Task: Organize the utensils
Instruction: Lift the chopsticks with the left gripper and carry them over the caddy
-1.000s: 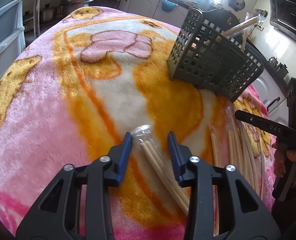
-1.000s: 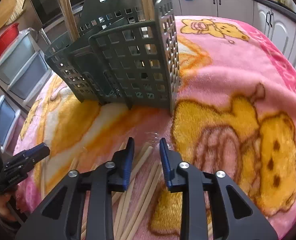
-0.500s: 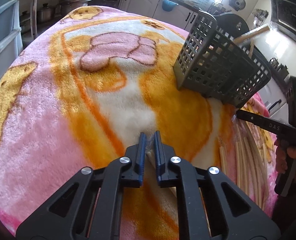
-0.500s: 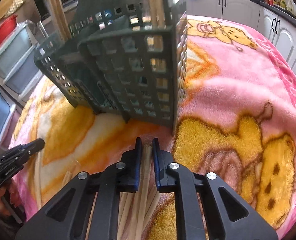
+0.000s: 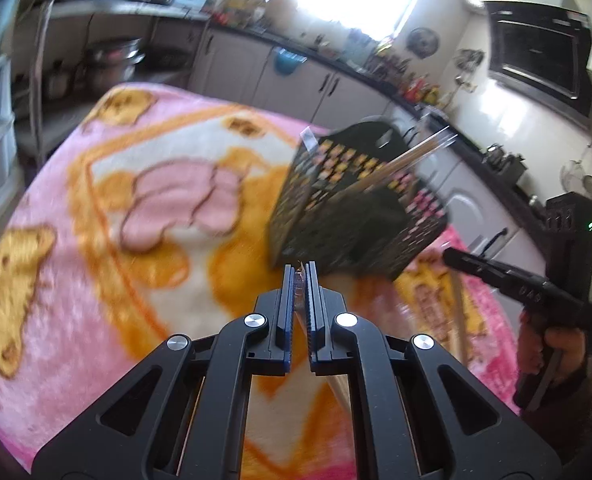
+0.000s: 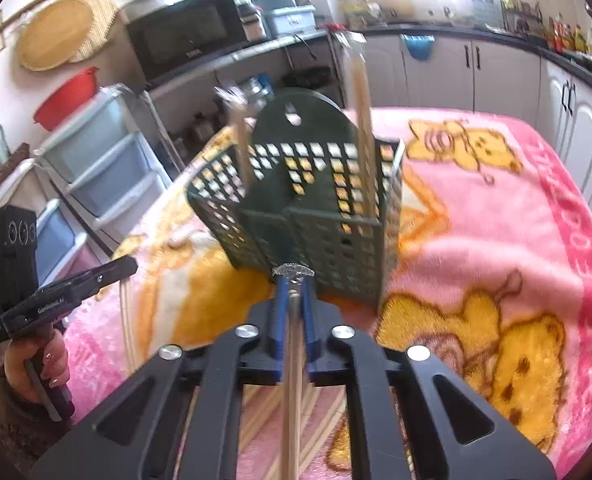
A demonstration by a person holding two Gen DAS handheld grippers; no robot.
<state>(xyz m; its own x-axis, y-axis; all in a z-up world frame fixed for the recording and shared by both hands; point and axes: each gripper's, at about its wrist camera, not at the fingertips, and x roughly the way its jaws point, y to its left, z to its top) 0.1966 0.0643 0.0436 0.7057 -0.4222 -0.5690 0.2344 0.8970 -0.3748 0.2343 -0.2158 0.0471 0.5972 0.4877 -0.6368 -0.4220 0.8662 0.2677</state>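
Right wrist view, wrapped chopsticks [image 6: 291, 364] clamped between right tongs [image 6: 293, 300]

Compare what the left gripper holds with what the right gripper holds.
The left gripper pinches wrapped chopsticks near their tip, barely any showing ahead of its fingers. The right gripper clamps a chopstick pair whose crinkled plastic end pokes out in front. Both are shut on pale wooden chopsticks, facing the dark slotted basket.

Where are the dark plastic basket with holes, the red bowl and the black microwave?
dark plastic basket with holes [image 6: 336, 248]: right wrist view, front wall.
red bowl [image 6: 67, 96]: right wrist view, side.
black microwave [image 6: 183, 40]: right wrist view, door.
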